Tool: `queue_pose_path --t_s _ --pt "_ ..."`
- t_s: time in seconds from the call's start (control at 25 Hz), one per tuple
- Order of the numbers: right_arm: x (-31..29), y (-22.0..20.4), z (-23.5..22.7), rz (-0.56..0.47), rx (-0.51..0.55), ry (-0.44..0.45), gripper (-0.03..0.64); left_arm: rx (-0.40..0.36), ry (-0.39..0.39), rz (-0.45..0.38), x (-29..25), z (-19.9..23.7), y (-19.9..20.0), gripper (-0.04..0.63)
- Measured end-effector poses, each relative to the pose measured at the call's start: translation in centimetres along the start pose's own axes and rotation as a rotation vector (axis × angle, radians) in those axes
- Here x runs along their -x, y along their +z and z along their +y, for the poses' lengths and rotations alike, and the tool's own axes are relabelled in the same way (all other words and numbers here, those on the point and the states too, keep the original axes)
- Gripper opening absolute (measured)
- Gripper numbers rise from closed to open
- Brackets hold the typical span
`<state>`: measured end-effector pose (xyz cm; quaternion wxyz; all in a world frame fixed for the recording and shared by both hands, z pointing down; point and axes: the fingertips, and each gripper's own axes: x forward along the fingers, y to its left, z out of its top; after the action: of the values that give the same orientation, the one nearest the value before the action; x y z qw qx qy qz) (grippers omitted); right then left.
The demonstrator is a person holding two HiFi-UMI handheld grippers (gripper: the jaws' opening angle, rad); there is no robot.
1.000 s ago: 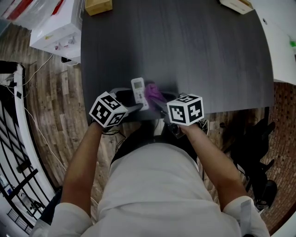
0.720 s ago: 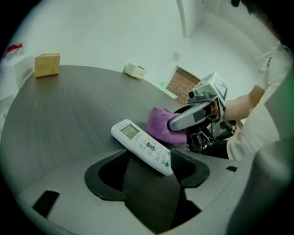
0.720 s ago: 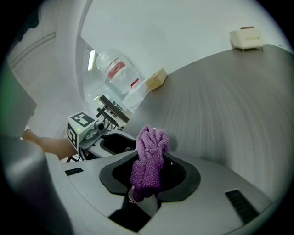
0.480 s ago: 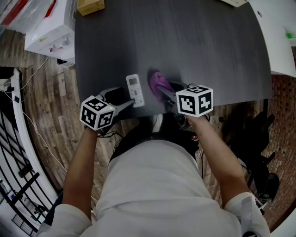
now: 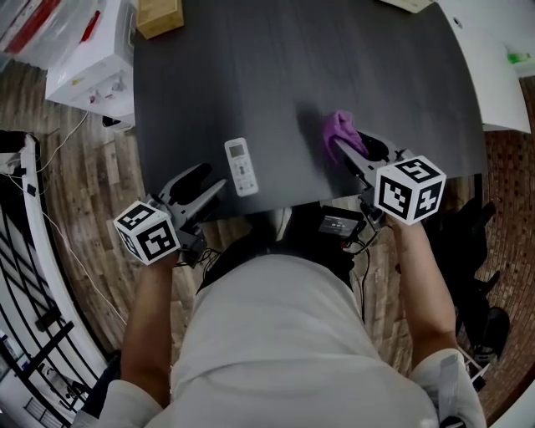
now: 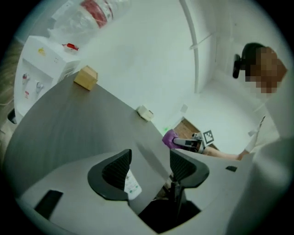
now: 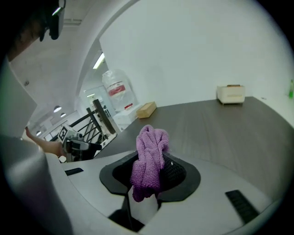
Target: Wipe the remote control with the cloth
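The white remote control (image 5: pixel 242 166) lies flat near the front edge of the dark grey table (image 5: pixel 301 75); in the left gripper view the remote control (image 6: pixel 131 183) shows just past the jaws. My left gripper (image 5: pixel 203 189) is open and empty, drawn back to the left of the remote. My right gripper (image 5: pixel 345 152) is shut on the purple cloth (image 5: pixel 338 130), well to the right of the remote. The cloth (image 7: pixel 148 161) hangs bunched between the right jaws.
A cardboard box (image 5: pixel 159 17) sits at the table's far left corner and a small beige box (image 7: pixel 231 93) at the far right. A white appliance (image 5: pixel 90 71) stands on the wooden floor to the left. A black device (image 5: pixel 338 224) hangs under the front edge.
Both grippers have pulled apart from the remote: the left let it go and drew back left, the right carried the cloth off to the right. The remote now lies alone.
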<state>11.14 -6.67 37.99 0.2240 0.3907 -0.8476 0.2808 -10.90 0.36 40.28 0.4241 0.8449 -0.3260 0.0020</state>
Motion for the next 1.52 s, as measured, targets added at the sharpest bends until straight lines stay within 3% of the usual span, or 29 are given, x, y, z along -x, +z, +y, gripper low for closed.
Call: queue_pose_path --t_s 0.08,0.16,0.24,0.32,0.52,0.68,0.88,1.04,1.32,1.52 --pt "2.1 1.6 0.5 -0.049 0.045 -0.02 0.123 0.034 -0.073 -0.061 0.7 -2.3 0.7 0.25" --pt "4.1 2.9 1.6 -0.106 0.064 -0.025 0.123 0.064 -0.137 -0.14 1.7 -4.4 1.5 0.149" --pt "5.7 3.8 3.0 -0.165 0.062 -0.014 0.123 0.081 -0.177 -0.206 2.5 -6.2 2.1 0.058" --pt "6.8 3.9 4.4 -0.207 0.039 0.011 0.123 0.066 -0.19 -0.233 2.9 -8.0 2.3 0.023" --pt "7.7 2.9 6.8 -0.221 -0.01 0.108 0.123 0.016 -0.174 -0.271 3.6 -12.0 2.0 0.02" --pt "9.6 2.7 7.6 -0.234 -0.002 0.149 0.123 0.019 -0.142 -0.326 4.1 -14.9 1.1 0.02" --pt "14.2 0.5 8.3 -0.246 0.003 0.209 0.123 0.024 -0.116 -0.389 3.8 -20.2 -1.9 0.02" --pt "17.6 -2.3 9.3 -0.244 -0.062 0.289 0.123 0.019 -0.062 -0.435 4.5 -23.6 -4.9 0.02" --pt "22.0 -4.7 11.7 -0.274 -0.09 0.333 0.121 0.028 -0.004 -0.473 8.6 -26.3 -8.7 0.018" --pt "24.1 -2.8 11.5 -0.343 -0.105 0.27 0.121 0.039 -0.023 -0.5 10.1 -26.3 -8.1 0.018"
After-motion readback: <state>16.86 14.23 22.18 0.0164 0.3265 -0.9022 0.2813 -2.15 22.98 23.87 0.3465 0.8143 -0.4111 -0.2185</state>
